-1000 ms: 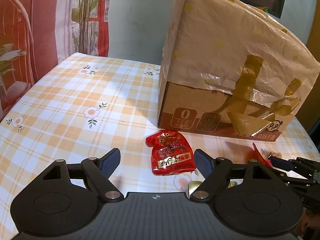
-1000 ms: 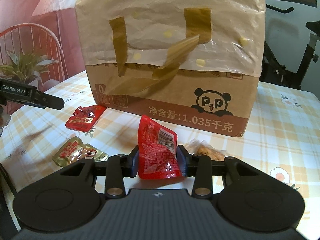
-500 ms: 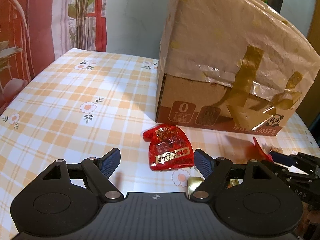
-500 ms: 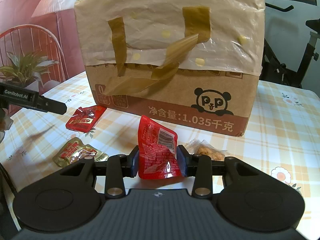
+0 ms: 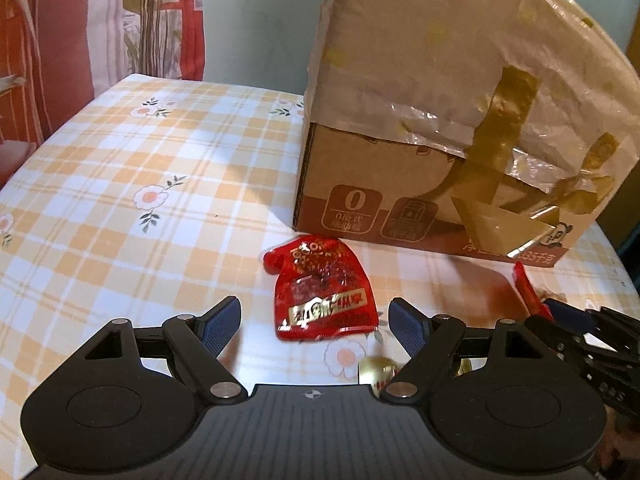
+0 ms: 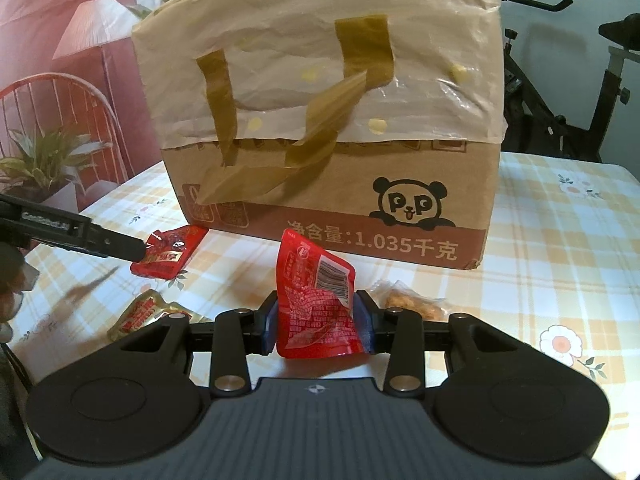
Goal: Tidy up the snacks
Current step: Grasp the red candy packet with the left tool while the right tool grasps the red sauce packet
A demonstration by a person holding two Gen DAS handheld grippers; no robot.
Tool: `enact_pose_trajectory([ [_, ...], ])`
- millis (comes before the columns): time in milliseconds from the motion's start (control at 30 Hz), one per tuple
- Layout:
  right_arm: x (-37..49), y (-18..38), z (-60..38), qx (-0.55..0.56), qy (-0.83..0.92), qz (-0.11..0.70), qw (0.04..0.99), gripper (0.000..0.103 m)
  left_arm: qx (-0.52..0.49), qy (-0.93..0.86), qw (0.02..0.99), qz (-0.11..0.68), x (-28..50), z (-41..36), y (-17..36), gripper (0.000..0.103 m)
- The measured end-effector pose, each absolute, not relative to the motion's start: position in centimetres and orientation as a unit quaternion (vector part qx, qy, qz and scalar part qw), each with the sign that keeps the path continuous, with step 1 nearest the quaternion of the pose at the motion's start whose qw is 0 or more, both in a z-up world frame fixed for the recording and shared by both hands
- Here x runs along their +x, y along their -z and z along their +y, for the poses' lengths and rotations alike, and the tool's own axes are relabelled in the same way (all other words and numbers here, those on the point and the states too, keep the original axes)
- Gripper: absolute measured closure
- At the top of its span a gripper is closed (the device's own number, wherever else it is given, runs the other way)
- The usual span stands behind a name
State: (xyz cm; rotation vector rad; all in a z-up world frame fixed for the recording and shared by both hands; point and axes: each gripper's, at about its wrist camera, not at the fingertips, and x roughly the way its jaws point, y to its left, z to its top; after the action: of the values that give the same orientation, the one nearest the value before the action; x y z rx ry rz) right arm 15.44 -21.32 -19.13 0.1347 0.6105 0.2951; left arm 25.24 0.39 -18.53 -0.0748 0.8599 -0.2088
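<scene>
Red foil is what my right gripper [image 6: 316,316] is clamped on: an upright red packet [image 6: 314,300], barcode label facing me, its small print unreadable. My left gripper [image 5: 316,316] stands apart with nothing between its pads; a second red packet with gold lettering [image 5: 322,288] lies flat on the checked tablecloth [image 5: 120,208] just beyond it. Farther off stands the cardboard box [image 6: 340,184], printed with a panda logo and "1.035千克". A gold packet [image 6: 140,314] lies near left.
</scene>
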Motion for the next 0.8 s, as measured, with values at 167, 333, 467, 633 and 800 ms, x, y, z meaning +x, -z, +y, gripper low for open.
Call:
enact_pose_trajectory([
  [167, 15.4, 19.1, -21.3, 0.068, -0.147, 0.298, 0.941, 0.063, -0.048, 0.084, 0.9, 0.425, 27.7, -0.7, 19.3, 0.02],
  [333, 15.3, 19.1, -21.5, 0.071, -0.148, 0.298, 0.94, 0.063, 0.0, 0.076, 0.907, 0.413, 28.5, -2.5, 20.1, 0.014],
  [467, 15.3, 19.1, -21.5, 0.075, -0.147, 0.3, 0.94, 0.063, 0.048, 0.069, 0.911, 0.403, 27.8, -3.1, 20.3, 0.03],
  [633, 15.4, 19.1, -21.2, 0.071, -0.146, 0.302, 0.939, 0.063, 0.047, 0.059, 0.912, 0.403, 26.9, -2.0, 19.4, 0.067],
  [800, 15.4, 19.1, -21.2, 0.072, -0.141, 0.302, 0.94, 0.063, 0.027, 0.069, 0.917, 0.392, 25.5, -0.7, 18.5, 0.074],
])
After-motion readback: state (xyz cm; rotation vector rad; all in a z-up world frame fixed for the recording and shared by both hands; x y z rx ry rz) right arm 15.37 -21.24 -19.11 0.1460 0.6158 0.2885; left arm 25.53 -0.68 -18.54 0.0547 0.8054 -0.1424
